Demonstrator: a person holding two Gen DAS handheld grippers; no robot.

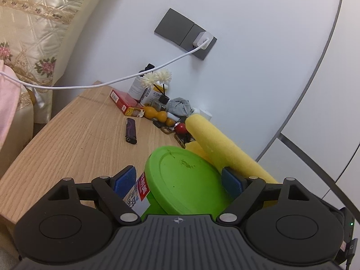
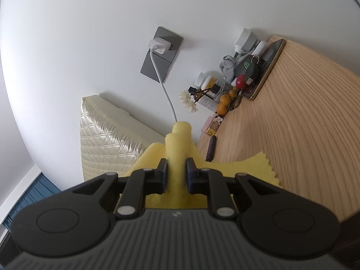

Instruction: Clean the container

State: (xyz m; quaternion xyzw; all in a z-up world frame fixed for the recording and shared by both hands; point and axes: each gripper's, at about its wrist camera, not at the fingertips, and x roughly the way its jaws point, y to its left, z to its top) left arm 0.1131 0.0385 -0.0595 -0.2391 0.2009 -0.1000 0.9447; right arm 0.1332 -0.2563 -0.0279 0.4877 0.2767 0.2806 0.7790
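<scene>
My left gripper is shut on a green-lidded container with a white printed label, held tilted above the wooden table. The lid has small smudges on top. A yellow cloth pokes in from the right, just behind the lid's far right edge. In the right wrist view my right gripper is shut on that yellow cloth, bunched into a fold between the fingers, with more cloth hanging below. The container is not in the right wrist view.
On the table near the wall lie a purple lighter, a red box, an orange gourd charm, bottles, fake flowers, keys and a phone. A white charger cable hangs from the wall socket. A quilted cushion stands left.
</scene>
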